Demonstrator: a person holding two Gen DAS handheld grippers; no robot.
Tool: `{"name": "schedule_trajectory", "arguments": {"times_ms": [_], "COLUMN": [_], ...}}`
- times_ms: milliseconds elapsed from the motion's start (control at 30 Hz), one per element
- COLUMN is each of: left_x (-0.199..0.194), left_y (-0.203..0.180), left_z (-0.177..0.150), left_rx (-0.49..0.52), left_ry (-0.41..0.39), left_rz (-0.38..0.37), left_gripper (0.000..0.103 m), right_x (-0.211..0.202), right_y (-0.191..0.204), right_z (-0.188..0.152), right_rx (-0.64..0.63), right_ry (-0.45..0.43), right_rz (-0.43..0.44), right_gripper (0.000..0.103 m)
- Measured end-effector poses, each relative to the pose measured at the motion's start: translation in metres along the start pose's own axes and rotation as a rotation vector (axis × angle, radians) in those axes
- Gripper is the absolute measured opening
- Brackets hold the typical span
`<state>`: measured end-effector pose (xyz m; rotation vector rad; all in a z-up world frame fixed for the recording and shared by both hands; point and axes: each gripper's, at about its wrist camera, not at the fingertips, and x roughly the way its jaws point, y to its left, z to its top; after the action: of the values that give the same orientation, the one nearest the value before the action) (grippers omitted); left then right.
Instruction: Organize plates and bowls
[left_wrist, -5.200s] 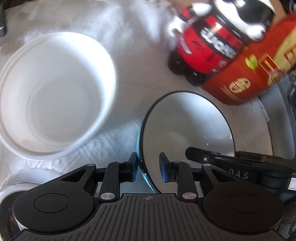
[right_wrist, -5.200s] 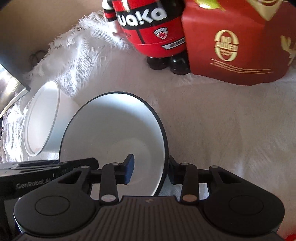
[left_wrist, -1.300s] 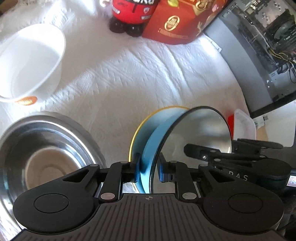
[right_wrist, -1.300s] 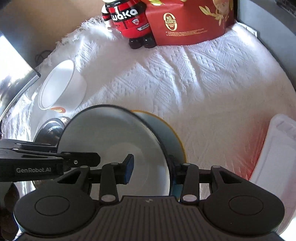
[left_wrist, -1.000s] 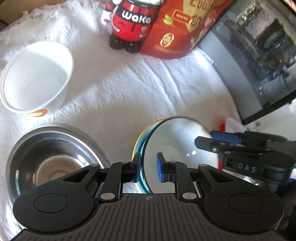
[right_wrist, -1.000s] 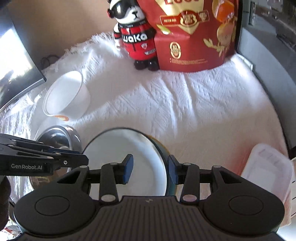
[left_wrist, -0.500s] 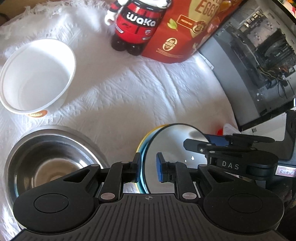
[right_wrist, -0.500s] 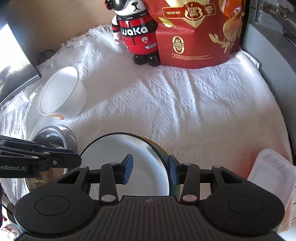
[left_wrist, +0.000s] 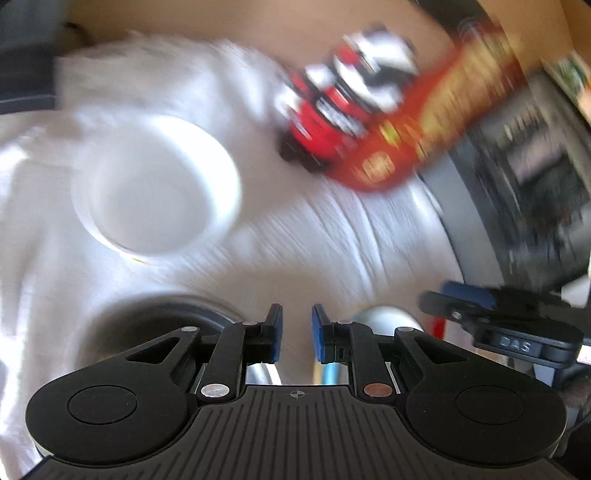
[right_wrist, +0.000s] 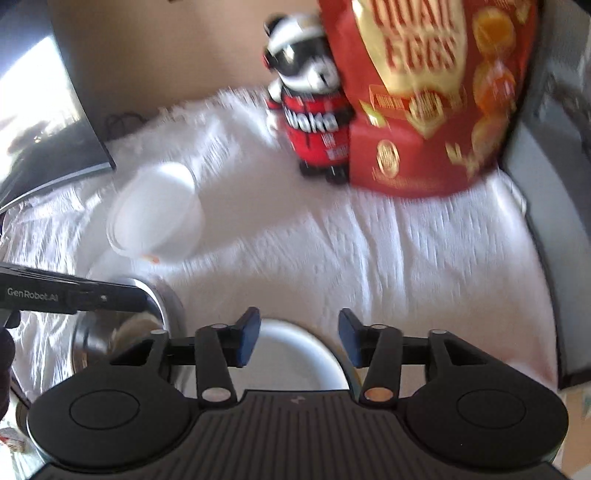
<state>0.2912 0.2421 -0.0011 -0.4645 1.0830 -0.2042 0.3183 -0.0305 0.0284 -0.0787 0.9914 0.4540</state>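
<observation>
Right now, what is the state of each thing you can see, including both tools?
Left tool: open, holding nothing.
Right tool: open, holding nothing.
White plate with dark rim: released, lying flat below the right tool.
White round plastic bowl: upright, empty.
Shiny steel bowl: upright on the white cloth.
Red snack bag: standing upright.

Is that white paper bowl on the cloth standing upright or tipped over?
Upright. The white paper bowl sits on its base on the white cloth, mouth facing up; the left view looks into its seemingly empty inside. Both views are blurred.
</observation>
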Motion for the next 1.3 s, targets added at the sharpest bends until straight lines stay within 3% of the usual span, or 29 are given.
{"name": "schedule_trajectory", "arguments": {"times_ms": [67, 167, 200, 333, 433, 600, 700, 833, 867, 967, 1100, 1300], "left_x": [-0.018, -0.041, -0.045, -0.042, -0.027, 0.003, 0.023, 0.050, 0.055, 0.065, 0.067, 0.098], "left_y": [0.021, 0.054, 0.066, 0.105, 0.121, 0.126, 0.128, 0.139, 0.140, 0.134, 0.111, 0.064], "left_z": [0.008, 0.023, 0.028, 0.049, 0.060, 0.068, 0.065, 0.065, 0.066, 0.068, 0.068, 0.070], "left_rx": [-0.051, -0.124, -0.156, -0.280, -0.338, -0.320, -0.313, -0.361, -0.368, -0.364, -0.304, -0.252], "left_ry": [-0.083, -0.237, -0.271, -0.300, -0.282, -0.216, -0.180, -0.121, -0.107, -0.078, -0.066, 0.041], "left_rz": [0.033, 0.109, 0.145, 0.237, 0.234, 0.273, 0.310, 0.270, 0.263, 0.259, 0.262, 0.152], "left_gripper": [0.019, 0.019, 0.019, 0.019, 0.019, 0.019, 0.021, 0.021, 0.021, 0.025, 0.023, 0.023], "right_x": [0.003, 0.019, 0.028, 0.063, 0.088, 0.126, 0.151, 0.200, 0.210, 0.226, 0.206, 0.173], "right_y": [0.011, 0.031, 0.038, 0.063, 0.084, 0.101, 0.105, 0.109, 0.109, 0.107, 0.082, 0.015], "right_z": [0.012, 0.030, 0.035, 0.050, 0.057, 0.062, 0.067, 0.072, 0.071, 0.068, 0.073, 0.087], "right_rx": [-0.018, -0.068, -0.082, -0.111, -0.176, -0.173, -0.131, -0.095, -0.084, -0.059, -0.003, 0.119], "right_ry": [-0.016, -0.024, -0.015, 0.032, 0.084, 0.134, 0.133, 0.226, 0.258, 0.329, 0.307, 0.266], "right_rz": [0.025, 0.063, 0.055, 0.039, 0.036, 0.048, 0.087, 0.121, 0.134, 0.183, 0.212, 0.167], "right_gripper": [0.054, 0.068, 0.068, 0.068, 0.068, 0.069, 0.077, 0.078, 0.074, 0.042, 0.041, 0.041]}}
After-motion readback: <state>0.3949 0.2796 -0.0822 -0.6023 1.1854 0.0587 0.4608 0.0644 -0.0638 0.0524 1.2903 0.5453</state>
